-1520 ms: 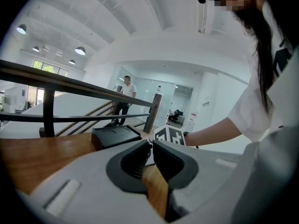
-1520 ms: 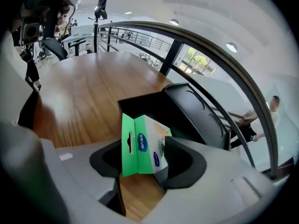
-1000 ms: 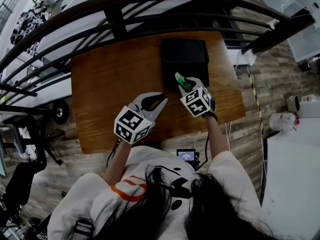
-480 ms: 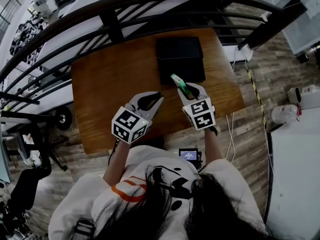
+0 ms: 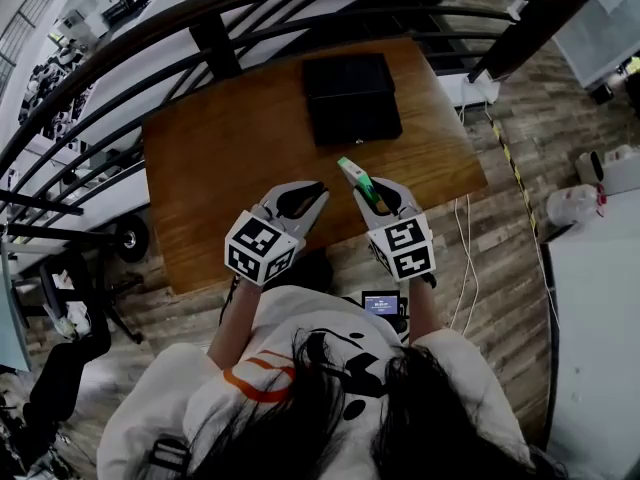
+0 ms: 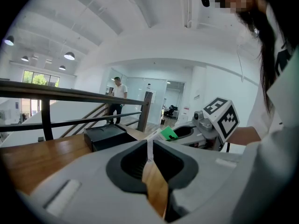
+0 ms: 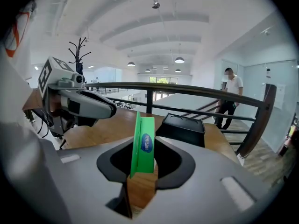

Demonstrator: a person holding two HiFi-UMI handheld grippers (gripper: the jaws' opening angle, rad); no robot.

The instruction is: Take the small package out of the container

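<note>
Green small package (image 5: 355,176) standing upright, edgewise, right gripper (image 5: 368,194) jaws pinching it above near part of wooden counter (image 5: 215,163), well apart from black container (image 5: 350,96) sitting at far edge. Left gripper (image 5: 314,200) hovering just left, jaws pressing together, gripping nothing.

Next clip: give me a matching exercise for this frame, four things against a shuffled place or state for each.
1. small package
2. container
3. left tool
4. right tool

A. shut, holding nothing
B. black, resting at the far end of the wooden table
C. green, gripped, outside the container
D. shut on the small package

Pairs: 1-C, 2-B, 3-A, 4-D
</note>
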